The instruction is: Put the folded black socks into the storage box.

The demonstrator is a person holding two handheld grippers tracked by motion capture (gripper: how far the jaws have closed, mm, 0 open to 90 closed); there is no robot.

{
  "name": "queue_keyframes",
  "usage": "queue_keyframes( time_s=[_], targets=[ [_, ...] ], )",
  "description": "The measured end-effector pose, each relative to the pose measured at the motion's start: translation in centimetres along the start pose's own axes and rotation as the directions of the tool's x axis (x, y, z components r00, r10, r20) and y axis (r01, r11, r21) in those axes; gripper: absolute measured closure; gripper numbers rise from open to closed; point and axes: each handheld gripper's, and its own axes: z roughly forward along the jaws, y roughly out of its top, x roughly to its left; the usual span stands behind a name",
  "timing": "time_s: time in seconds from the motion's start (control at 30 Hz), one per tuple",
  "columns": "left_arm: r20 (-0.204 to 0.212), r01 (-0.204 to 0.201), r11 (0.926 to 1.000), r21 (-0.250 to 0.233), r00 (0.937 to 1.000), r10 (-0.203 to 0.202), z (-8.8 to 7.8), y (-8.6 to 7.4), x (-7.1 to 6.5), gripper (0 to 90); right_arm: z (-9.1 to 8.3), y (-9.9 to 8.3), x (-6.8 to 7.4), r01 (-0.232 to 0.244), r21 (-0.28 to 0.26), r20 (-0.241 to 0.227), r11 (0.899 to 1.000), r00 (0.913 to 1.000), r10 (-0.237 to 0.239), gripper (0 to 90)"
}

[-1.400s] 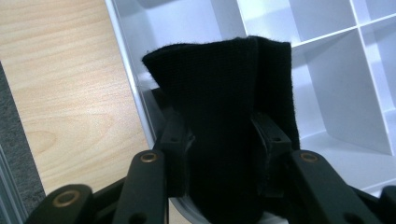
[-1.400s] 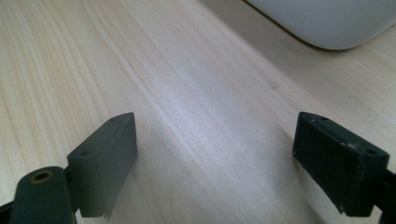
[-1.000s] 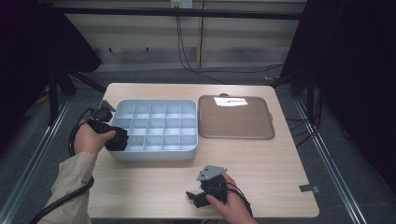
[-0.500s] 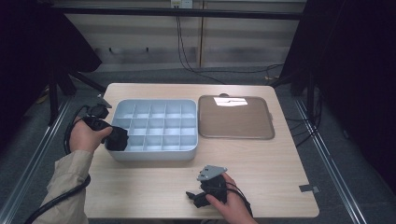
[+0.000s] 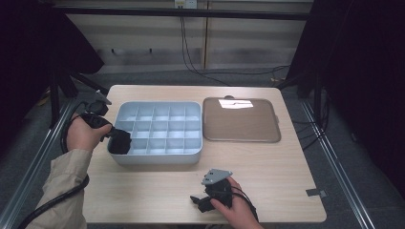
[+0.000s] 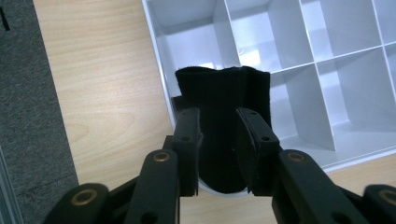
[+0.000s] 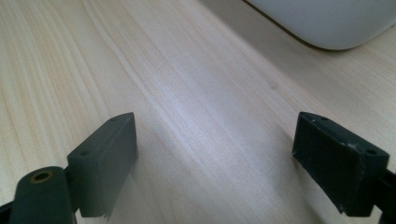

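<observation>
Black cloth (image 6: 223, 116) is now clenched in your left claw (image 6: 218, 140), its jaws just closing, lifted above one divided tray's (image 5: 157, 157) near-left corner; your right claw (image 7: 215, 158) rests released on the desk (image 5: 143, 191); one lid (image 5: 241, 121).

At the left of the high view, a sleeved forearm runs up from the bottom left corner to the left hand (image 5: 83, 135), which grips the left gripper (image 5: 119, 142) pointing toward the frame's middle. Its jaws have just been closing and now pinch a black cloth (image 6: 223, 116) between them. At bottom centre, the right hand (image 5: 232, 205) holds the right gripper (image 5: 197, 202) low, aimed left, grey plate on top. In the right gripper view its jaws stand wide apart with nothing between.
</observation>
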Motion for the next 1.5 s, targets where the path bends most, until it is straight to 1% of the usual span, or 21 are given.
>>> queue_keyframes(
  time_s=[0.03,0.07,0.23,0.3,0.33,0.5,0.63,0.67,0.73,0.87,0.93,1.0,1.17,1.3,1.37,1.47,1.5],
  targets=[
    [-0.002,-0.007,1.0,0.003,1.0,0.007,-0.1,0.1,0.0,70.9,0.0,0.0,0.0,0.0,0.0,0.001,1.0,1.0,0.0,13.7],
    [-0.001,-0.001,1.0,0.002,1.0,0.001,-0.1,0.1,-0.1,71.9,0.0,0.0,0.0,0.0,0.0,0.0,1.0,1.0,0.0,13.7],
    [-0.009,-0.012,0.9999,0.0,0.9999,0.012,-0.4,0.4,-0.1,73.9,0.0,0.0,0.0,0.0,0.0,0.0,1.0,1.0,0.0,13.7],
    [-0.012,-0.021,0.9998,0.0,0.9997,0.021,-0.4,0.5,-0.1,75.0,0.0,0.0,0.0,0.0,0.0,0.001,1.0,1.0,0.0,13.7],
    [-0.008,-0.018,0.9998,0.001,0.9998,0.018,-0.4,0.5,-0.1,75.4,0.0,0.0,0.0,0.0,0.0,0.001,1.0,1.0,0.0,13.7],
    [-0.014,-0.021,0.9998,0.003,0.9997,0.021,-0.4,0.7,-0.2,77.9,0.0,0.0,0.0,0.0,0.0,0.0,1.0,1.0,0.0,13.7],
    [-0.015,-0.032,0.9994,0.012,0.9994,0.032,-0.6,0.9,-0.3,80.8,0.0,0.0,0.0,0.001,0.0,0.001,1.0,1.0,-0.001,13.7],
    [-0.015,-0.029,0.9995,0.012,0.9994,0.03,-0.6,1.0,-0.4,81.6,0.0,0.0,0.0,0.0,0.0,0.0,1.0,1.0,0.0,13.7],
    [0.001,-0.018,0.9997,0.016,0.9998,0.018,-0.7,1.0,-0.5,83.8,0.0,0.0,0.0,0.001,0.0,0.0,1.0,1.0,-0.001,13.7],
    [0.014,-0.015,0.9995,0.027,0.9998,0.014,-0.7,1.2,-0.5,87.9,0.0,0.0,0.0,0.001,0.0,0.0,1.0,1.0,-0.001,13.7],
    [0.021,-0.008,0.9996,0.027,0.9998,0.008,-0.9,1.2,-0.5,88.6,0.0,0.0,0.0,0.001,0.0,0.0,1.0,1.0,-0.001,13.7],
    [0.027,-0.006,0.9993,0.037,0.9996,0.005,-1.1,1.3,-0.5,90.0,0.0,0.0,0.0,0.001,0.0,0.0,1.0,1.0,-0.001,13.7],
    [0.029,-0.002,0.9985,0.055,0.9996,0.0,-1.4,1.4,-0.6,90.0,0.0,0.0,0.0,0.001,0.001,-0.001,1.0,1.0,-0.001,13.7],
    [0.017,0.002,0.9986,0.052,0.9999,-0.002,-1.8,1.5,-0.5,90.0,0.0,0.0,0.0,0.0,0.001,-0.002,1.0,1.0,0.0,13.7],
    [0.022,0.004,0.9984,0.056,0.9998,-0.005,-1.9,1.6,-0.4,90.0,0.0,0.0,0.0,0.001,0.001,-0.002,1.0,1.0,-0.001,13.7],
    [0.012,0.006,0.9986,0.053,0.9999,-0.007,-1.8,1.6,-0.3,90.0,0.0,0.0,0.0,0.0,0.001,-0.002,1.0,1.0,0.0,13.7],
    [0.018,0.008,0.9985,0.055,0.9998,-0.009,-1.7,1.6,-0.2,90.0,0.0,0.0,0.0,0.0,0.001,-0.002,1.0,1.0,0.0,13.7]
  ],
)
